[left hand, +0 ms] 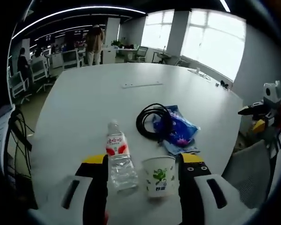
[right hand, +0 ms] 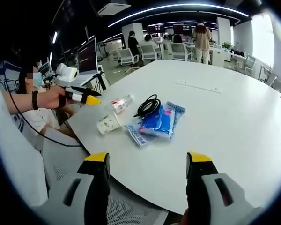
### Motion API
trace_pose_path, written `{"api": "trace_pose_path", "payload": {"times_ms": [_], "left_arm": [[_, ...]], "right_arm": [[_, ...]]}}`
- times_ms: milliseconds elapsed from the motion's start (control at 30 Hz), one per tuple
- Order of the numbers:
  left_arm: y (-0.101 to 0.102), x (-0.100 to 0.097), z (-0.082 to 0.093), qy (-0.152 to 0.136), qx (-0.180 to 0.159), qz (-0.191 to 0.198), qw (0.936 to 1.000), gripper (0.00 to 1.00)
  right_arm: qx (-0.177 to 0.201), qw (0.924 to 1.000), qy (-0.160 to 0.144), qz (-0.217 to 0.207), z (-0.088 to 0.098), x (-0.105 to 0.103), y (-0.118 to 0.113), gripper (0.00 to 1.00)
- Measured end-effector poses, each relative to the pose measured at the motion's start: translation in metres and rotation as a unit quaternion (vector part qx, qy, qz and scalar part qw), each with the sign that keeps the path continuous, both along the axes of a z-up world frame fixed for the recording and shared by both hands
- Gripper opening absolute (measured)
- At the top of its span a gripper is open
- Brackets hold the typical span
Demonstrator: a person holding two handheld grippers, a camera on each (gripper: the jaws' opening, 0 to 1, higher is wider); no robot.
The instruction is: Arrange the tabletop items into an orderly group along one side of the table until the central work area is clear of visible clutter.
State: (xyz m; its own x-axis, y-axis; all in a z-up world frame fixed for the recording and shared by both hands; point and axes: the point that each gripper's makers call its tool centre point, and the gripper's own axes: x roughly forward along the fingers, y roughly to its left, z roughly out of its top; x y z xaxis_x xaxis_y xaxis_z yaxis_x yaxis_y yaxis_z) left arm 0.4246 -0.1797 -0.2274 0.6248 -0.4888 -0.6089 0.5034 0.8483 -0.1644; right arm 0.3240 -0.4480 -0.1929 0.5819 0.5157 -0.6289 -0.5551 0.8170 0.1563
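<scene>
The white counter is bare over most of its far and middle span. All the clutter sits bunched at the near edge, by the left gripper.

Largest of the bunch is the blue packet, lying flat with a second, paler packet showing under its near edge. The coiled black cable rests partly on top of it at its left. Next comes the water bottle, lying on its side with its cap pointing away from the left gripper, so its long axis runs nearly in line with the jaws. Smallest is the paper cup, which stands upright just right of the bottle.

In the left gripper view bottle and cup both lie between the wide-spread jaws, which hold nothing (the bottle close against the left one, the cup nearer the right one). The right gripper hangs off the opposite counter edge, jaws wide apart and empty. From there the cluster is well apart, beyond a stretch of bare top.

So the left hand is plainly the nearer; a short reach forward would likely take either bottle or cup.
</scene>
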Motion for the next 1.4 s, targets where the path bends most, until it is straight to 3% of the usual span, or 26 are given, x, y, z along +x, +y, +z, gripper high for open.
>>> {"api": "trace_pose_path", "payload": {"times_ms": [333, 967, 1400], "left_arm": [[0.004, 0.021, -0.01, 0.005, 0.013, 0.003, 0.9999, 0.58], [0.014, 0.03, -0.033, 0.033, 0.038, 0.008, 0.9987, 0.52], [0.021, 0.042, -0.051, 0.071, 0.067, 0.01, 0.9952, 0.47]], "right_arm": [[-0.002, 1.0, 0.002, -0.001, 0.0, 0.0, -0.001, 0.66], [-0.002, 0.9999, 0.009, 0.007, -0.004, -0.004, 0.005, 0.65], [0.0, 0.9999, 0.012, 0.003, -0.006, -0.004, 0.004, 0.65]]}}
